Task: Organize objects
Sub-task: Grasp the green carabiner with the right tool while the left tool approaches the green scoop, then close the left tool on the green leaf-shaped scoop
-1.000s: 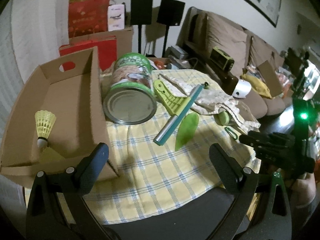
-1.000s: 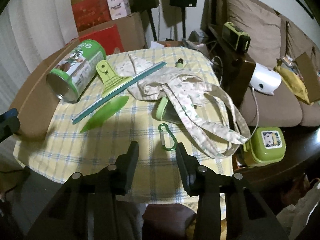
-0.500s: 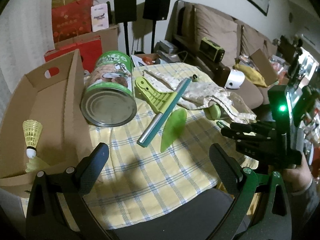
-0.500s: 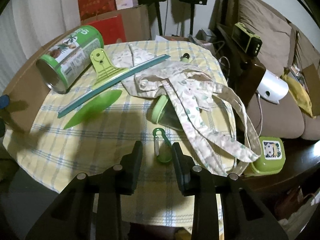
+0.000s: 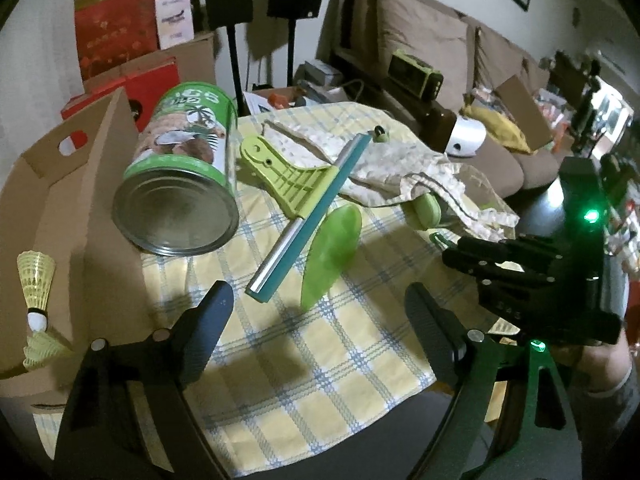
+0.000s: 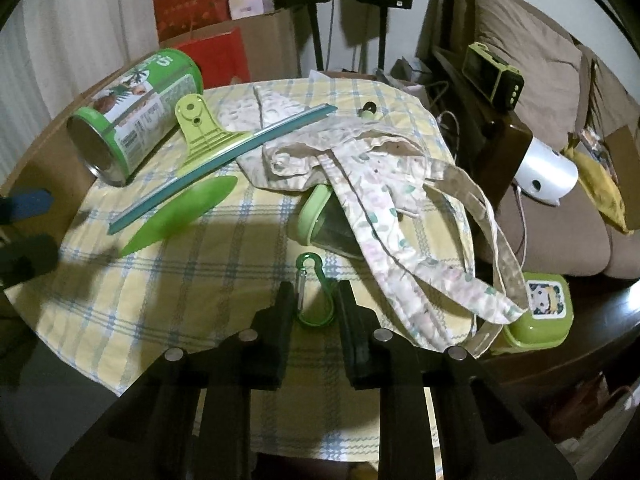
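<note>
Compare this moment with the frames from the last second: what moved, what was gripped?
The right gripper came down and closed on the green carabiner, which now sits between its pads. The left gripper, empty, drifted toward the squeegee and leaf-shaped piece, its jaws closing. The can, tote bag and shuttlecock stayed put.

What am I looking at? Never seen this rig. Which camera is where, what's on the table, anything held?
No robot: a person holds a two-finger gripper in each hand, with a fisheye camera on each looking forward along it. The left wrist view shows the left gripper, jaws closing with nothing between them. The right wrist view shows the right gripper, jaws shut on a green carabiner. On the checked tablecloth lie a green can on its side, a squeegee, a green leaf-shaped piece and a floral cloth bag. A cardboard box at the left holds a shuttlecock.
</note>
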{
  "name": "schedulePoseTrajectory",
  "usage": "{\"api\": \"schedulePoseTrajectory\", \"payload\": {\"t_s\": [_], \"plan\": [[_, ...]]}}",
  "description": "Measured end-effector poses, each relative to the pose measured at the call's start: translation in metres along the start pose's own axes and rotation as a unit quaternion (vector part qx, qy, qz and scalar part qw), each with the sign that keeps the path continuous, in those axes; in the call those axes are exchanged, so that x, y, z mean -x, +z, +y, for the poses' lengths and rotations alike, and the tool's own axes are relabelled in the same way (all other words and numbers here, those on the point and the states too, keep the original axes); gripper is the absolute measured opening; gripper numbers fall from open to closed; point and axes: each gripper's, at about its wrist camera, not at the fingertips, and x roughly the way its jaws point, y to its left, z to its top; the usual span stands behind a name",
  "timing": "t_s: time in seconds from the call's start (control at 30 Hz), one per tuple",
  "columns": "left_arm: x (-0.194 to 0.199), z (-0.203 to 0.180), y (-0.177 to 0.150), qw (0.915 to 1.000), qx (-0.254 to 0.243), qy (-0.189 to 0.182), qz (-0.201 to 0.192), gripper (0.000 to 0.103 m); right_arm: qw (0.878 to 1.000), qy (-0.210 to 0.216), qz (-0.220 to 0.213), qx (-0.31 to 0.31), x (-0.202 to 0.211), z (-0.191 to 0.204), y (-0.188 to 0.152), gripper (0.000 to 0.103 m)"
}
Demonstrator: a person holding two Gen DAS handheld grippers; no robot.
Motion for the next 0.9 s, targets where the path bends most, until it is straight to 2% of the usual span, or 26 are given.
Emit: {"api": "schedulePoseTrajectory", "payload": {"t_s": [0.17, 0.4, 0.57, 0.9], "plan": [[-0.010, -0.004, 0.009, 0.9998, -0.011, -0.012, 0.007, 0.086, 1.000, 0.017, -0.004, -0.021, 0.012, -0.001, -0.003, 0.020], [-0.046, -0.014, 0.024, 0.9976, -0.027, -0.041, 0.049, 0.086, 0.998, 0.038, -0.014, -0.045, 0.032, -0.003, -0.004, 0.020], [-0.068, -0.020, 0.031, 0.9947, -0.039, -0.042, 0.085, 0.076, 0.997, 0.050, -0.021, -0.054, 0.043, -0.003, -0.004, 0.020], [-0.093, -0.016, 0.040, 0.9921, -0.045, -0.040, 0.110, 0.077, 0.996, 0.061, -0.028, -0.061, 0.051, -0.002, -0.005, 0.020]]}}
